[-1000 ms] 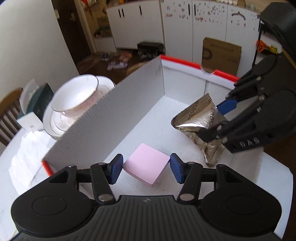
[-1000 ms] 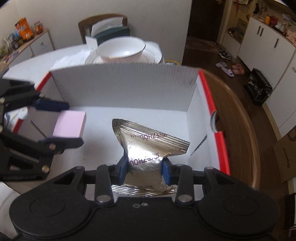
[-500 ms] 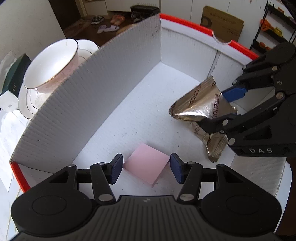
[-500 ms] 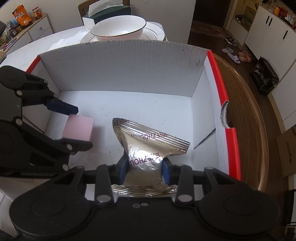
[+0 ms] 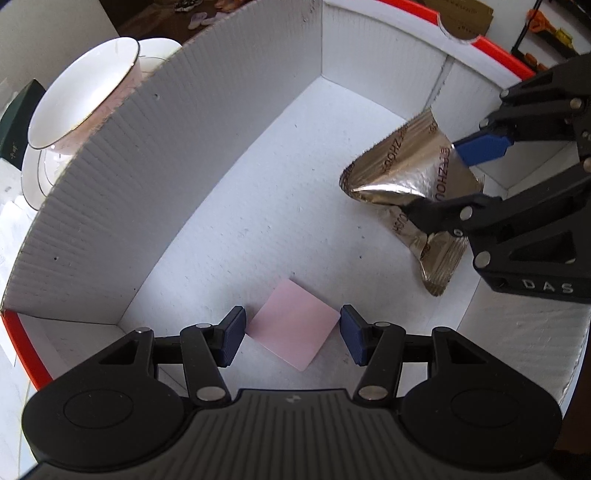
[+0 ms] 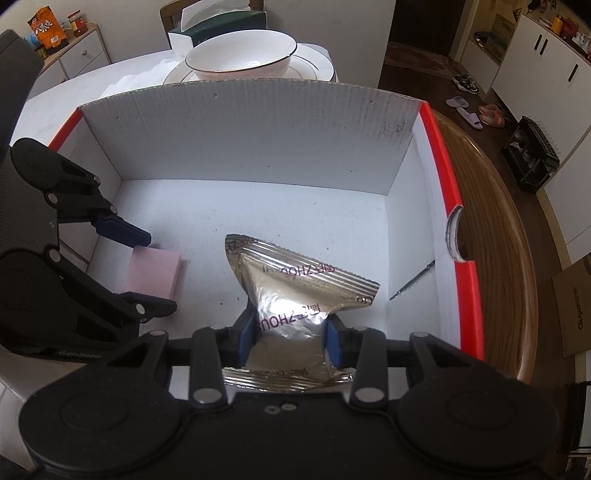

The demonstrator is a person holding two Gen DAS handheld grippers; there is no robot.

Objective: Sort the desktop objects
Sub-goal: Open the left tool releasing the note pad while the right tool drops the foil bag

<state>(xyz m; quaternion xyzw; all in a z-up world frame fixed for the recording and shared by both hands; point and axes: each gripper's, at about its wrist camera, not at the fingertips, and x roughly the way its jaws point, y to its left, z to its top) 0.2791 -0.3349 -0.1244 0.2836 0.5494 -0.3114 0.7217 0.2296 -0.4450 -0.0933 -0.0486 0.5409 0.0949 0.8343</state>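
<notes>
A white cardboard box (image 5: 229, 122) with red outer rims holds both grippers. A pink sticky-note pad (image 5: 293, 328) lies on the box floor between the blue pads of my left gripper (image 5: 291, 334), which stands open around it with a gap on each side. It also shows in the right wrist view (image 6: 153, 272), resting on the floor beside the left gripper (image 6: 147, 273). My right gripper (image 6: 288, 339) is shut on a crumpled silver foil packet (image 6: 295, 291), held low over the box floor (image 6: 258, 206). The packet also shows in the left wrist view (image 5: 413, 177).
A white bowl (image 6: 242, 55) on stacked plates stands just behind the box's far wall, with a green tissue box (image 6: 225, 24) beyond. The round wooden table's edge (image 6: 491, 229) curves to the right of the box. A thin dark stick (image 6: 412, 282) lies on the box floor by the right wall.
Both grippers have lowered into the box. The pink pad has gone from held in the left gripper to lying on the floor, and the left jaws have opened off it. The right still holds the packet.
</notes>
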